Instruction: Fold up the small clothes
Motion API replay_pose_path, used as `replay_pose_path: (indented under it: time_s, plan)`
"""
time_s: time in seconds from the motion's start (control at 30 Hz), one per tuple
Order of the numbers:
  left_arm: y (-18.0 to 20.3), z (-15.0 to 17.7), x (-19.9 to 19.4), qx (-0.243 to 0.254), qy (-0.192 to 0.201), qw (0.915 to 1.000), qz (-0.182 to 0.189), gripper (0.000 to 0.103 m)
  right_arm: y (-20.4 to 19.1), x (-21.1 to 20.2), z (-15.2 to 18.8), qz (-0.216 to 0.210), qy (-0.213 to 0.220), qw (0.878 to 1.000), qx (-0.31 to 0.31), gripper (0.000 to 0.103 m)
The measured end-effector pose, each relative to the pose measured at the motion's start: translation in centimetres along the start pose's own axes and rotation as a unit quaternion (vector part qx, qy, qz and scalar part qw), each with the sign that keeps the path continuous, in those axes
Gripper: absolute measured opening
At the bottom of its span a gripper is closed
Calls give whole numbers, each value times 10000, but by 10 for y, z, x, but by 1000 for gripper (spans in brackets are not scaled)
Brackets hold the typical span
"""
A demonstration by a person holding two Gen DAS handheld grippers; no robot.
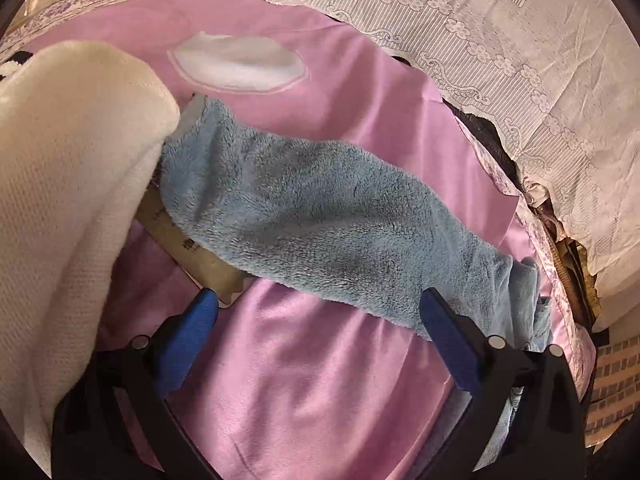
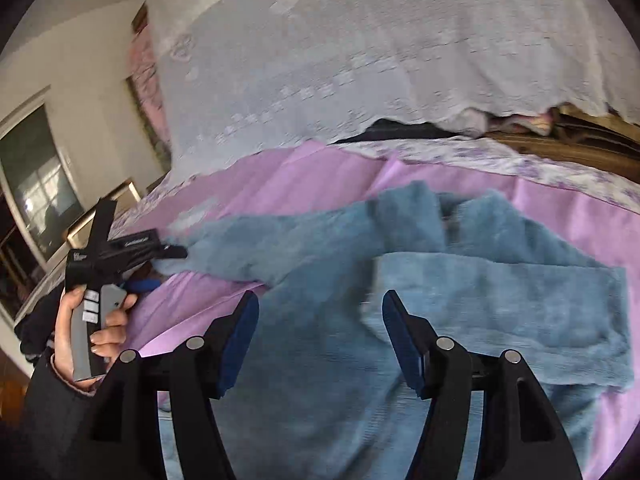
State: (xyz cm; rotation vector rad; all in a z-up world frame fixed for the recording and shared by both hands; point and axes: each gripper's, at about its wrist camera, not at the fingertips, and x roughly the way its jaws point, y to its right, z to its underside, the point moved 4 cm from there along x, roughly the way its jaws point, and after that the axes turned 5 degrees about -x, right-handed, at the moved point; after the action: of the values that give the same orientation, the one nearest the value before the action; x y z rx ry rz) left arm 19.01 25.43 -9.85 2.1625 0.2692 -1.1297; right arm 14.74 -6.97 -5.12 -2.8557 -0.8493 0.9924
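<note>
step: fold blue fleece garment (image 2: pixel 328 320), lower centre on pink bedsheet (image 2: pixel 280 184) | left tool (image 1: pixel 320 316) released | right tool (image 2: pixel 320 340) released, empty | tip: pinch hem edge, carry sleeve (image 1: pixel 304 208) across flat

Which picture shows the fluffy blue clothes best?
The right wrist view: there the fluffy blue garment spreads wide over the pink sheet, one sleeve folded across it, though blurred. The left wrist view shows, sharply, only one long sleeve.

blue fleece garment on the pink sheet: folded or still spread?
Partly folded. In the right wrist view one sleeve of the fuzzy blue fleece garment lies doubled across its body; the other sleeve stretches flat over the pink satin sheet.
</note>
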Motion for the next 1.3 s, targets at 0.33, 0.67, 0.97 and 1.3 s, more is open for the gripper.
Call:
replay_pose_path:
  time_s: [0.33,0.67,0.97,1.3]
  plan:
    - [-27,-50,23,-198,504,9981,277,98,-87,98,-14,1,-1073,9882,-1091,66]
    - [-21,-57,22,152,808,9965,169,33,-98,161,-10,0,-1023,9921,-729,66]
    - [49,-32,-41,1409,1560,9756,639,26,-71,117,-31,-1295,-145,9898,574,66]
    - [121,55,-20,3327,1390,9299,725,19,-33,103,-46,-2888,8,9268,2402,66]
